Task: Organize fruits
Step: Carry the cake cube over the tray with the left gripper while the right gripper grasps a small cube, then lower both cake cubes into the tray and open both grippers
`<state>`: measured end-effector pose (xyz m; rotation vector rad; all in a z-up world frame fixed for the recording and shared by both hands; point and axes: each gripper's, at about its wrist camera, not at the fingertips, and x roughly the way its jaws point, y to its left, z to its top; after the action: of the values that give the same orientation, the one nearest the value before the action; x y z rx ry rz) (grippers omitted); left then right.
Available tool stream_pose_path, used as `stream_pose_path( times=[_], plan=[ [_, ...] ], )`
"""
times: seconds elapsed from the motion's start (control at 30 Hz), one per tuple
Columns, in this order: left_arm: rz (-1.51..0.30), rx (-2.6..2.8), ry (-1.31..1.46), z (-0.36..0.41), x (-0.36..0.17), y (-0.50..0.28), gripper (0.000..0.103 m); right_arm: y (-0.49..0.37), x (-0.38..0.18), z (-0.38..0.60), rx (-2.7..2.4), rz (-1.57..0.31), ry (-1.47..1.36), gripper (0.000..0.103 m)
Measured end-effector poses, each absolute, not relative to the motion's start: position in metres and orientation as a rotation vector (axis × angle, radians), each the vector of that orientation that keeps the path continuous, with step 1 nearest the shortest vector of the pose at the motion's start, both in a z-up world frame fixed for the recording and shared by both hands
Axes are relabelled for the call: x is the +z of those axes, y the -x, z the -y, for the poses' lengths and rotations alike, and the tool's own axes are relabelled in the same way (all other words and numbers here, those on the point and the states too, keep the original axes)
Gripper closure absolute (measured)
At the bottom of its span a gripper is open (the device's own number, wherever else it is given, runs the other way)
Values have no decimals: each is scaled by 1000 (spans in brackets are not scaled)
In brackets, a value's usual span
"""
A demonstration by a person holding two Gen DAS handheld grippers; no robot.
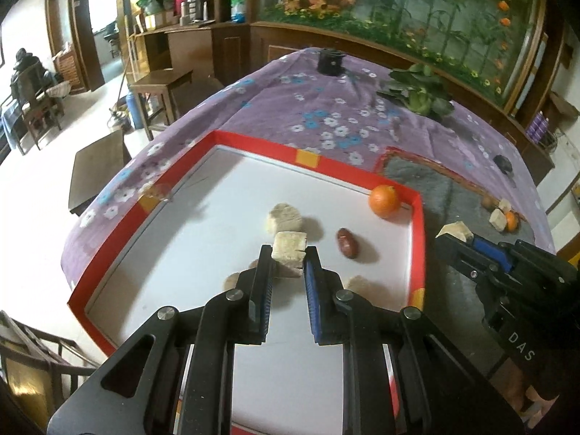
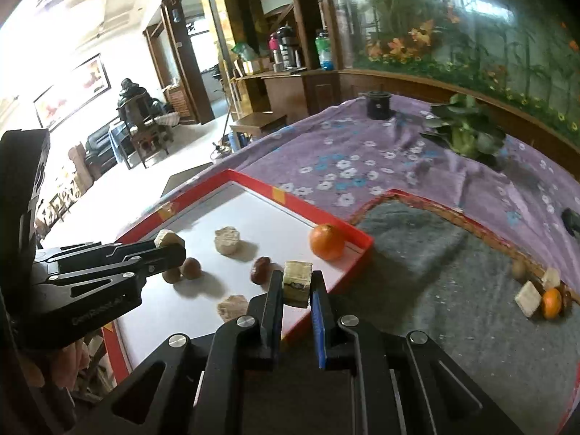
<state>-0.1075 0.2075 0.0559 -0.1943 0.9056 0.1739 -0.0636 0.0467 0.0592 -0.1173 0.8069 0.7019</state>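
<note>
A red-rimmed white tray (image 1: 319,159) holds an orange (image 1: 384,201), a red date (image 1: 346,242) and several beige pieces (image 1: 284,217). My left gripper (image 1: 288,253) is shut on a beige cube (image 1: 290,250) above the tray. My right gripper (image 2: 297,284) is shut on another beige cube (image 2: 297,282) at the tray's right rim (image 2: 357,244); it shows in the left wrist view (image 1: 455,232) too. In the right wrist view the left gripper (image 2: 168,241) hovers over two brown round fruits (image 2: 191,267). On the grey mat (image 2: 435,253) lie a small orange (image 2: 551,302) and beige pieces (image 2: 529,298).
A purple flowered cloth (image 1: 326,108) covers the table. Leafy greens (image 1: 420,90) and a black cylinder (image 1: 330,59) sit at the far side. A small dark object (image 1: 504,163) lies at the right. Wooden furniture and an aquarium stand behind.
</note>
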Motion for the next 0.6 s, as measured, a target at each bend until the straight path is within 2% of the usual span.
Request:
stream_pose_path(
  times=[0.6],
  plan=[
    [-960,197,253,-230,33,96,87,30,13,-98,692,-905,270,89]
  ],
)
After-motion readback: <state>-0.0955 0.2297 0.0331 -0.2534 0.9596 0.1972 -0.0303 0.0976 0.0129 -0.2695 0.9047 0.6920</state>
